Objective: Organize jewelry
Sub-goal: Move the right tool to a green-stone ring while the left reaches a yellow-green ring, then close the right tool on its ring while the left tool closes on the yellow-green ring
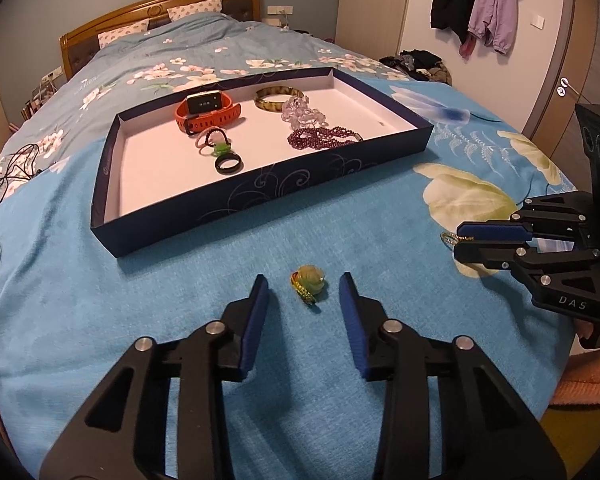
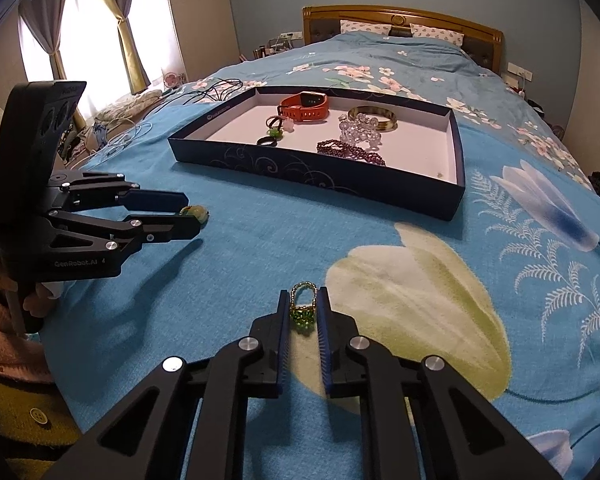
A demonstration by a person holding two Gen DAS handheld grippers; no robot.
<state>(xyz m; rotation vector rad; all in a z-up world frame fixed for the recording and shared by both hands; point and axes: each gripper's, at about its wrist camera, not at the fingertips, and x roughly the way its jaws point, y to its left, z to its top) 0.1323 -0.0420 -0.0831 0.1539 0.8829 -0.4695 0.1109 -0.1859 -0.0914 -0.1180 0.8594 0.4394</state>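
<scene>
Two hand-held tools over a bed (image 1: 140, 280) with a blue floral cover. The left tool (image 1: 304, 284) has its jaws apart, with a green-stone ring (image 1: 309, 282) lying on the cover between them, untouched by either pad. The right tool (image 2: 303, 308) has its jaws nearly together, the pads clamped on a beaded green ring (image 2: 302, 312) that rests on the cover. Beyond both stands a dark blue tray (image 1: 204, 208) holding an orange watch (image 1: 208, 114), an amber bangle (image 1: 278, 98), clear beads (image 1: 304, 114), purple beads (image 1: 324, 136) and a black ring (image 1: 228, 164).
</scene>
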